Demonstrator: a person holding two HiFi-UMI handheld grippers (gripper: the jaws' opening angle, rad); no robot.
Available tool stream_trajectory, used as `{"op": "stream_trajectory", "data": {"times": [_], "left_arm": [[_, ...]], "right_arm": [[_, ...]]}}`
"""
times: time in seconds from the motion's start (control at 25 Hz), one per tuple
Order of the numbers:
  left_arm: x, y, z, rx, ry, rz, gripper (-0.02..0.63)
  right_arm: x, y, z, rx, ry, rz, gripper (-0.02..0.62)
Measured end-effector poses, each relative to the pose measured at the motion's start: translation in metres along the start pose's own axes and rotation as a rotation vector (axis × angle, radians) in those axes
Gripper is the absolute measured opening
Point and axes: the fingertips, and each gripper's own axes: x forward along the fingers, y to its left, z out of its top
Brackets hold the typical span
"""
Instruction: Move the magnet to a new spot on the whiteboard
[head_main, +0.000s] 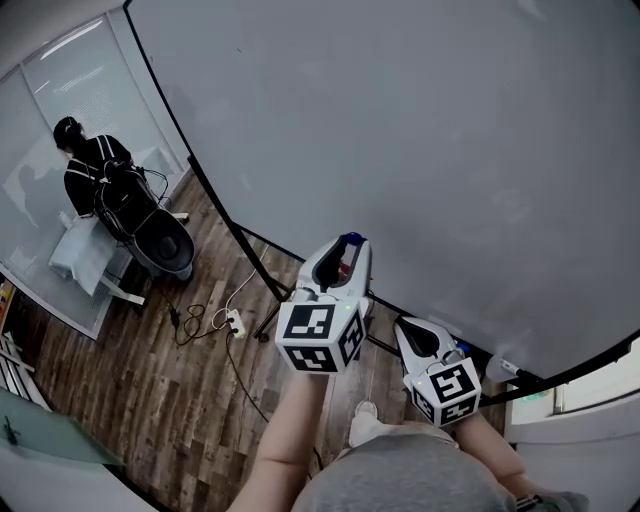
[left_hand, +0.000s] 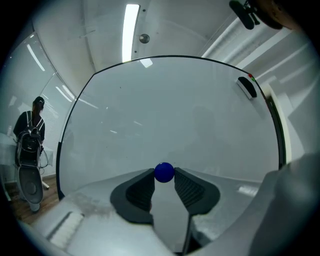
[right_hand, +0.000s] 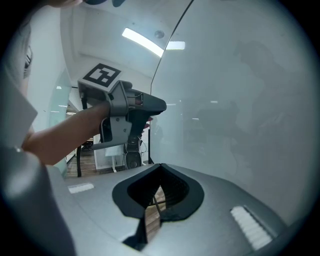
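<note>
A small blue ball magnet (left_hand: 164, 171) sits pinched between the tips of my left gripper (left_hand: 164, 176), which is shut on it. In the head view this gripper (head_main: 349, 246) points at the lower part of the big whiteboard (head_main: 400, 130), and the magnet (head_main: 352, 239) shows as a blue spot at its tip, close to the board. My right gripper (head_main: 418, 338) hangs lower and to the right, near the board's bottom edge. Its jaws (right_hand: 159, 170) meet at the tips with nothing between them. The left gripper's marker cube (right_hand: 102, 76) shows in the right gripper view.
A black eraser (left_hand: 246, 86) clings to the whiteboard's upper right. The board's black frame and stand (head_main: 262, 262) run down to the wood floor. Cables and a power strip (head_main: 232, 322) lie on the floor. A person (head_main: 92, 165) sits by a chair at the far left.
</note>
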Motion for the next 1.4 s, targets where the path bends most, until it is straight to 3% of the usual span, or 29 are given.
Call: {"op": "stream_trajectory", "data": {"times": [0.44, 0.76, 1.4], "left_arm": [[0.043, -0.015, 0.003, 0.022, 0.017, -0.116, 0.133], [0.065, -0.025, 0.001, 0.032, 0.028, -0.150, 0.133], [0.065, -0.023, 0.003, 0.095, 0.041, -0.222, 0.144]], "right_arm": [[0.011, -0.026, 0.007, 0.029, -0.009, -0.111, 0.002], [0.006, -0.041, 0.004, 0.044, -0.010, -0.163, 0.002], [0.030, -0.032, 0.012, 0.050, -0.020, -0.181, 0.002]]}}
